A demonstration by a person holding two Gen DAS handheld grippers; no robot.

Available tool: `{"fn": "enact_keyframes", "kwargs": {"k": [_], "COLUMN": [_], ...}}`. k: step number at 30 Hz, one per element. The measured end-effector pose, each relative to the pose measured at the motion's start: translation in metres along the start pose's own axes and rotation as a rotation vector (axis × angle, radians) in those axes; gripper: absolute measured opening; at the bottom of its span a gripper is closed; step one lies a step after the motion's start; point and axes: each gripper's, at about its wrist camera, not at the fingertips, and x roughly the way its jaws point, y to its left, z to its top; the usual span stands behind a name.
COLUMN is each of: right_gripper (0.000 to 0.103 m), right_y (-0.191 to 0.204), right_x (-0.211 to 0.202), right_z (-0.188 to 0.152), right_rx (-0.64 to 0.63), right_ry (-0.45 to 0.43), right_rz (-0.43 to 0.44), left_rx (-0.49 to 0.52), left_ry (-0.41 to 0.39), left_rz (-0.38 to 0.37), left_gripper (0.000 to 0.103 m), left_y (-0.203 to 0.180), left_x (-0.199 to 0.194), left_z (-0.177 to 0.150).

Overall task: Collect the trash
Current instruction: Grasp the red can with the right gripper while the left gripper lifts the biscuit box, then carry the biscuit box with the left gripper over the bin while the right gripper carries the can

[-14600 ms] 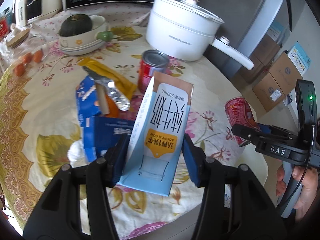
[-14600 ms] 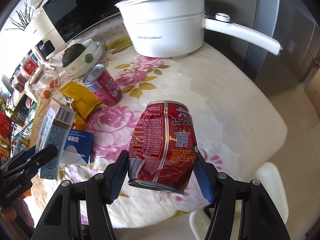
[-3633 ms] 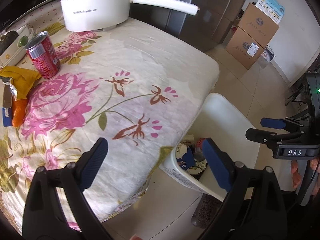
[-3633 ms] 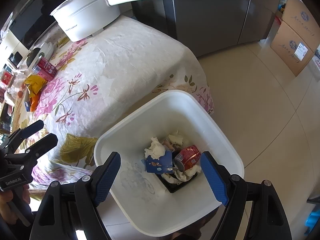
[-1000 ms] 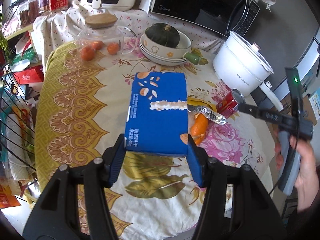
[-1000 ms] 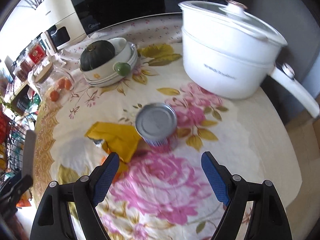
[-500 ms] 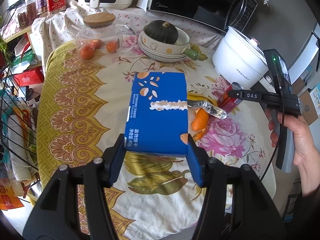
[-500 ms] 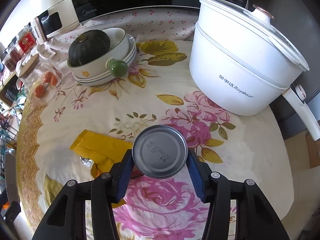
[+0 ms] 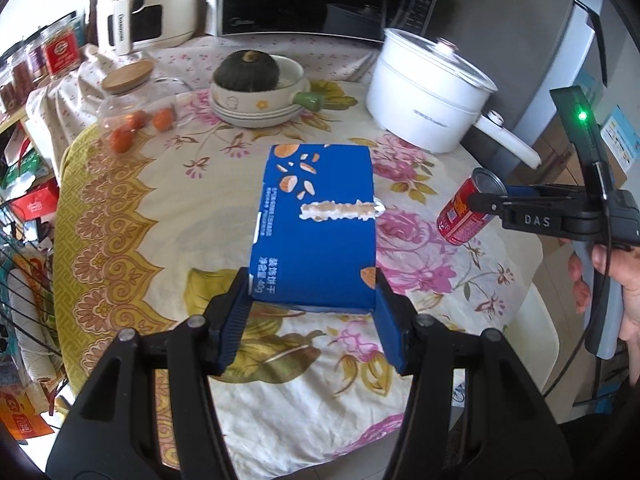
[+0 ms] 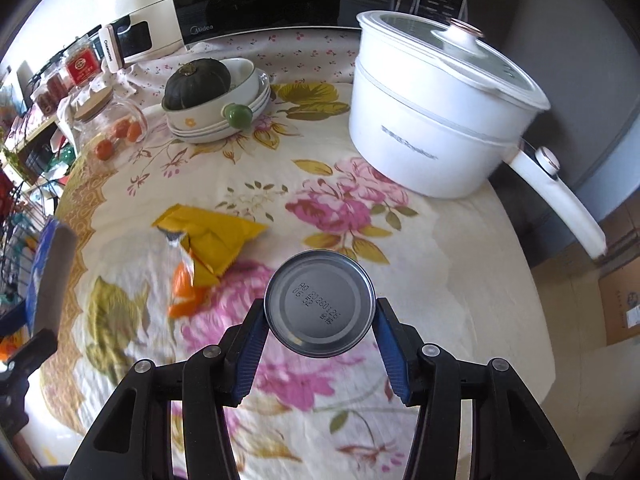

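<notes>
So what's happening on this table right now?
A person is clearing trash off a floral-clothed table with a handheld gripper in each hand. The left gripper is clamped on a blue biscuit box, held above the cloth. The right gripper has just closed on a red can, gripping it near its silver end. A yellow wrapper and orange peel lie on the cloth.

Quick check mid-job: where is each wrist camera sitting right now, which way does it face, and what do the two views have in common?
Left wrist: on the left tool, looking down across the table; it grips the blue biscuit box; the right tool and a hand show at right.
Right wrist: on the right tool, facing down; it grips the red can; no hand visible.
Shared: white electric pot, green pumpkin, the can, the box.
</notes>
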Motion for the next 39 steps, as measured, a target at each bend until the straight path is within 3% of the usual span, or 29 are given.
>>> {"fn": "enact_keyframes", "kwargs": {"k": [12,21,29,39], "right_gripper": [0.054,0.054,0.054,0.054], "right_y": [-0.040,-0.068,-0.089,-0.145], "right_x": [-0.048,-0.061,-0.071,-0.065], "right_z": [-0.075,-0.120,-0.155,-0.207], "right_rx": [0.040,0.099,0.110,0.169], "right_ry": [-0.028,-0.041,-0.011,0.060], "right_rz": [-0.012,0.013,0.045,-0.018], "left_rx": [0.096,0.130,0.214,0.313], "left_ry": [0.038,0.051,0.081,0.120], "left_rz": [-0.077,-0.125,-0.172,-0.250], "left_gripper": [0.059,0.059,0.059,0.059], "left_y": [-0.059,-0.094,-0.149,-0.226], "left_x": [0.011,0.020,0.036,0.059], "left_z": [-0.026,-0.039,-0.047,-0.066]}}
